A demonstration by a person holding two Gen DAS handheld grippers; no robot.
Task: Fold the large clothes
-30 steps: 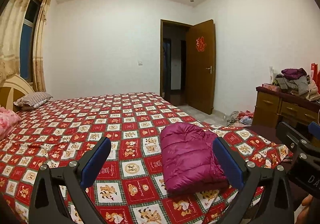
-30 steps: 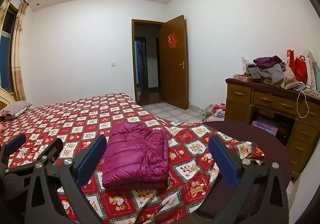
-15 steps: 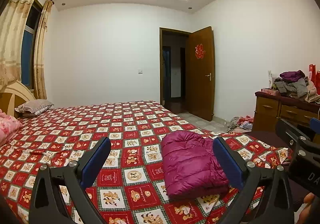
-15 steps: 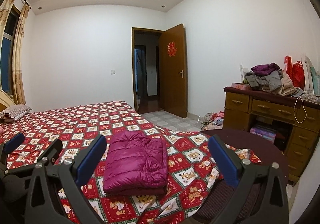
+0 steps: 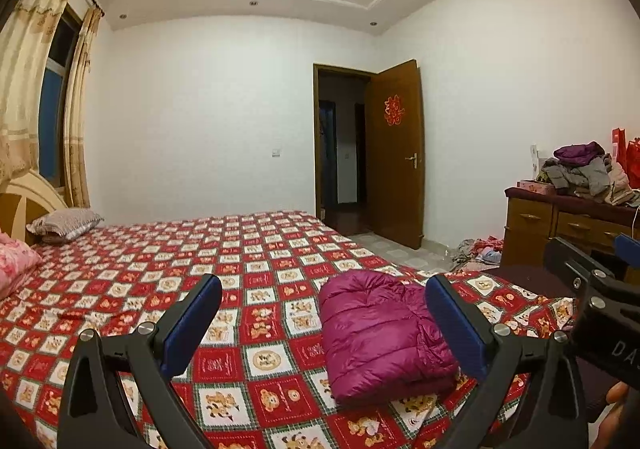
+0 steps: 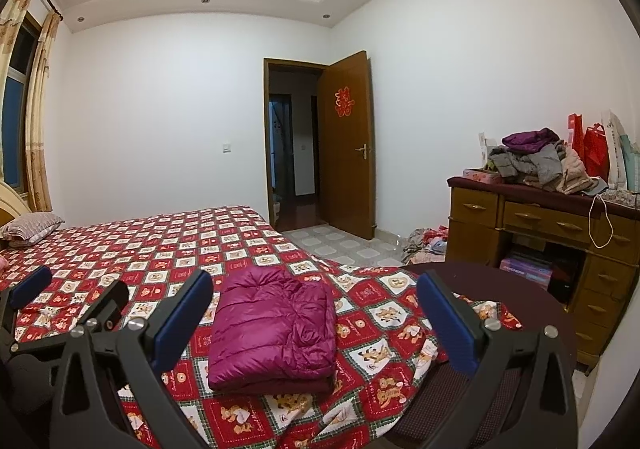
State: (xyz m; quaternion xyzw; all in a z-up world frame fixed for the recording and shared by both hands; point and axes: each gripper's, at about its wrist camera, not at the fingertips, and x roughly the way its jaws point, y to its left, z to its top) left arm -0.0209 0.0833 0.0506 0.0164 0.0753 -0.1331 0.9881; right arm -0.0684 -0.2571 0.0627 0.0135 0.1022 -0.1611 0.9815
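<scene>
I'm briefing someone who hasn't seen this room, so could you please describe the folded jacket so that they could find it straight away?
Start at the big bed with the red cartoon-patchwork cover. On its near corner, closest to the wooden dresser, lies the magenta puffer jacket, folded into a neat quilted rectangle. The clothes on the dresser are a loose, jumbled heap; the jacket is the only garment on the bed.

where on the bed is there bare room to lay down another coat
Open bedspread stretches from the folded purple jacket toward the pillows, free of clutter. The dresser top is crowded with heaped clothes and bags.
</scene>
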